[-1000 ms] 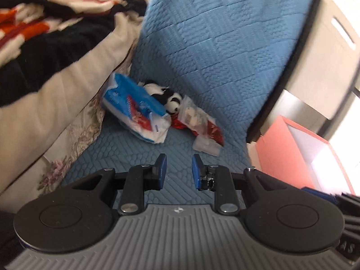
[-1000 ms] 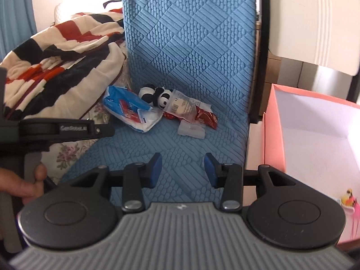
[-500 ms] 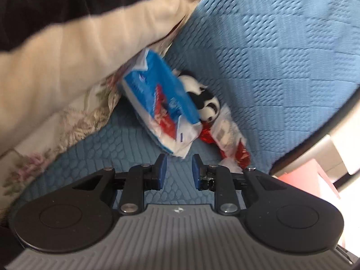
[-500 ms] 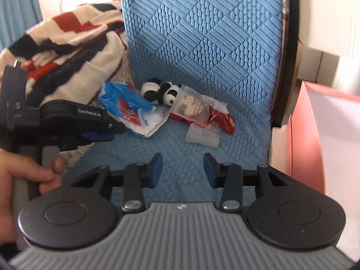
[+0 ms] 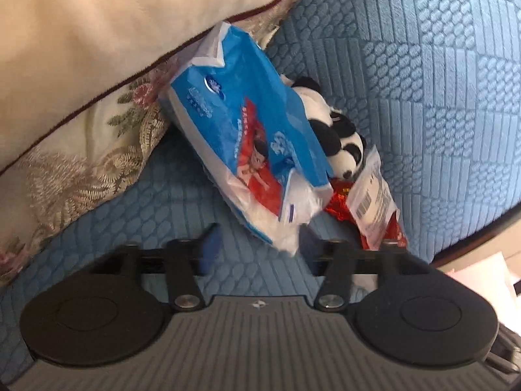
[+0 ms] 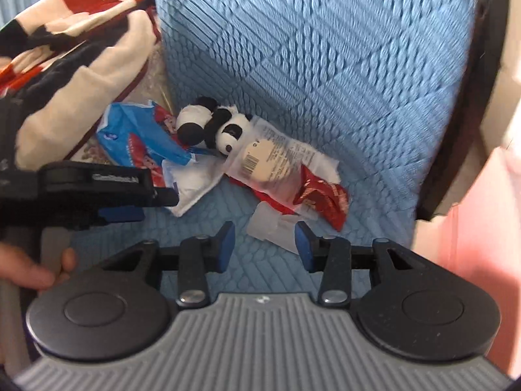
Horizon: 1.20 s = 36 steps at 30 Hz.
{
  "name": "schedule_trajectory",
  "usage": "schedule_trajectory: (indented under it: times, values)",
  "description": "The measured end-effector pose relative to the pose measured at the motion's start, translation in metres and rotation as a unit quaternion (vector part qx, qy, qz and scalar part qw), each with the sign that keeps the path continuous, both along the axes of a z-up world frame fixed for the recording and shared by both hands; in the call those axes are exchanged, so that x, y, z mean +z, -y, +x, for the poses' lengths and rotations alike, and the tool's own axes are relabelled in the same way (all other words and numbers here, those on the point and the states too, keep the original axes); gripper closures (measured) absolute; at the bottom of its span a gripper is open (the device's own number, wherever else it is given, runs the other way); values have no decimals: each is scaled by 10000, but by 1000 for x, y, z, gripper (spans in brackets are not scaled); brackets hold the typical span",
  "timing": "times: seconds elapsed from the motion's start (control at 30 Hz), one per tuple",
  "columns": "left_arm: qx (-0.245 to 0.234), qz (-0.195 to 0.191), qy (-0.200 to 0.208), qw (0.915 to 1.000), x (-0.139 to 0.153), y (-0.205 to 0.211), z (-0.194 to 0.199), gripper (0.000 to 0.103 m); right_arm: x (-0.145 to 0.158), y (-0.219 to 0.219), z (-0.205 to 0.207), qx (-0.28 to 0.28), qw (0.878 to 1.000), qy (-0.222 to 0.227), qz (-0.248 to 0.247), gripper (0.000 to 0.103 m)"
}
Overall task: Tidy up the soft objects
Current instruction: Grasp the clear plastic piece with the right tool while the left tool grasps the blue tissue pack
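The blue tissue pack lies on the blue quilted seat, at its back corner beside the floral cushion, touching the panda plush and a clear wrapped packet over a red wrapper. The left gripper has its fingers apart, the pack's lower end just between them. The right gripper has its fingers apart too, near a small clear packet.

Right gripper fingers spread, near clear packet; panda plush behind.
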<state>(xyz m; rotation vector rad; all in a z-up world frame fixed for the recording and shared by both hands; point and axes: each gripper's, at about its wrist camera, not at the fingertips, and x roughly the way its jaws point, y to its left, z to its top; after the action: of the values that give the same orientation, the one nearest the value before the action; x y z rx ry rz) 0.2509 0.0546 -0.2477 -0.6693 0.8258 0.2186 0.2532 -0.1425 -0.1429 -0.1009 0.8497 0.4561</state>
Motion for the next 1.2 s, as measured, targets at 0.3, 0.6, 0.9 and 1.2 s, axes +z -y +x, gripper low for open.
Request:
schedule_trajectory:
  times: [0.3,0.6,0.9,1.2]
  values:
    - [223,110,47,9997,2,-10,16,27,-26,-16,44,152,9992,-227,-281,33]
    - [333,-95,154,9993,-5,-15,32,20,-56,-20,53,521,9970,-309,-478,32]
    - [322,460,229,9982,-5,-6,37,24,-54,-18,55,463,9974,-404,-370,59]
    - [-301,1045,295,9936,-2,22,49,77,-38,-23,45,627,9964,-328,-469,73]
